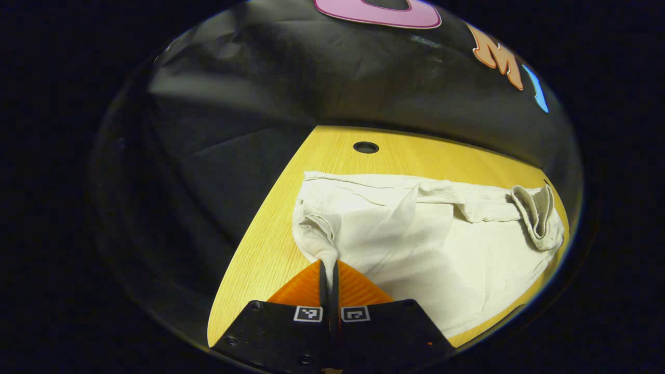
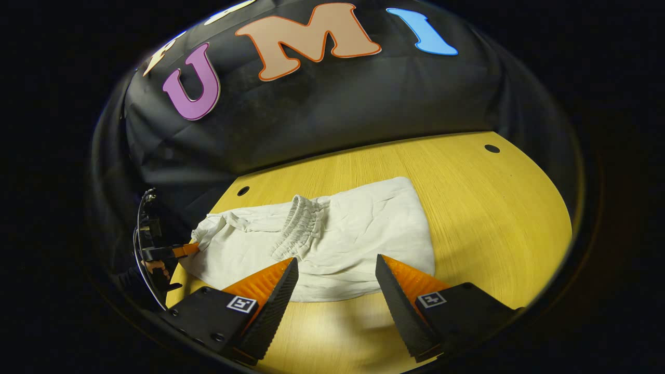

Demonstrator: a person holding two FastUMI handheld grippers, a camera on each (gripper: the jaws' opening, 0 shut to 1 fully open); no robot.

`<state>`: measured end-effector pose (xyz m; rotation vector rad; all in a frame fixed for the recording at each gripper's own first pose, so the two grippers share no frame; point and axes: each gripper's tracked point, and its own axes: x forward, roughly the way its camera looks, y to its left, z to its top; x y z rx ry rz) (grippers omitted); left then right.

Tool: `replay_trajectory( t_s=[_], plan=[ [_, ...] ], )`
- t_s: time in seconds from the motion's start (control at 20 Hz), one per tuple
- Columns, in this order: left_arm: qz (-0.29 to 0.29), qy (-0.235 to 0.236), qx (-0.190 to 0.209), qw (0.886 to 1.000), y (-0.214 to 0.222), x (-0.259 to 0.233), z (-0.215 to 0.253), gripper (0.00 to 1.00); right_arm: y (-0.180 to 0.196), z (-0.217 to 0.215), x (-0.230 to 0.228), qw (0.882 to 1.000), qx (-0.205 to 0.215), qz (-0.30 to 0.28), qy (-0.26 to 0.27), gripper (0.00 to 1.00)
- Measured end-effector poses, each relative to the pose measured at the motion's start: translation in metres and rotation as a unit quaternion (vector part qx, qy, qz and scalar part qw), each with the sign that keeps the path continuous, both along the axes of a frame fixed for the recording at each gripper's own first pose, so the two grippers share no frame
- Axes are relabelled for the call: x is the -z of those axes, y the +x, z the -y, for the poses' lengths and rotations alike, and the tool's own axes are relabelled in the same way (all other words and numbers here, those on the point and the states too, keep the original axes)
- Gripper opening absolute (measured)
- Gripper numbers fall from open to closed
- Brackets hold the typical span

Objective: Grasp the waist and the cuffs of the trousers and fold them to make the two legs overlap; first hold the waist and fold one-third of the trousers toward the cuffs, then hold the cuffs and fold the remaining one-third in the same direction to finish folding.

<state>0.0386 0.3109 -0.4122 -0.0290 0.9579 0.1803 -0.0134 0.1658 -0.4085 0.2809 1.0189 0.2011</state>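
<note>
1. Where the trousers (image 2: 332, 244) lie, they rest flat on the wooden table (image 2: 483, 208), already folded into a short, wide bundle, pale and creased.
2. In the right gripper view, the elastic waistband (image 2: 300, 226) lies on top of the bundle, about mid-length, running across it.
3. In the left gripper view, the waistband (image 1: 537, 213) shows at the far right of the cloth, doubled over on itself.
4. The left gripper (image 1: 329, 270) has its jaws closed on a pinch of the trousers' edge, and the cloth rises in a small peak into the fingers.
5. In the right gripper view, that left gripper (image 2: 189, 250) shows at the bundle's left end, touching the cloth, with a hand (image 2: 155, 267) behind it.
6. The right gripper (image 2: 336, 280) hangs over the near edge of the trousers with its jaws wide apart and nothing between them; whether its tips touch the cloth cannot be told.
7. Small round holes (image 2: 491, 148) sit in the table near its far edge, apart from the trousers.
8. The black cloth wall (image 2: 363, 104) stands behind the table.
</note>
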Motion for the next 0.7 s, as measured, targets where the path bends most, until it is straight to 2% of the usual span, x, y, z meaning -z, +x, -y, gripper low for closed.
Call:
replay_trajectory(
  t_s=[0.05, 0.1, 0.25, 0.3, 0.35, 0.7],
  plan=[
    [0.007, -0.002, -0.009, 1.000, 0.004, -0.006, 0.003, 0.00, 0.001, 0.006, -0.003, 1.000, 0.002, 0.002, 0.000, 0.90],
    [0.022, -0.004, -0.016, 1.000, 0.009, -0.014, 0.006, 0.00, 0.002, 0.011, -0.004, 1.000, 0.005, 0.004, 0.001, 0.96],
    [0.050, -0.008, -0.026, 0.998, 0.022, -0.043, 0.020, 0.00, 0.003, 0.031, -0.008, 1.000, 0.016, 0.004, 0.009, 0.96],
    [0.056, -0.011, -0.025, 0.998, 0.025, -0.051, 0.027, 0.00, 0.004, 0.036, -0.010, 1.000, 0.018, 0.005, 0.010, 0.91],
    [0.067, -0.014, -0.025, 0.997, 0.029, -0.063, 0.034, 0.00, 0.004, 0.042, -0.011, 1.000, 0.018, 0.006, 0.011, 0.96],
    [0.121, -0.039, -0.014, 0.992, 0.057, -0.115, 0.095, 0.00, 0.002, 0.079, -0.020, 1.000, 0.012, 0.011, 0.016, 0.97]
  ],
)
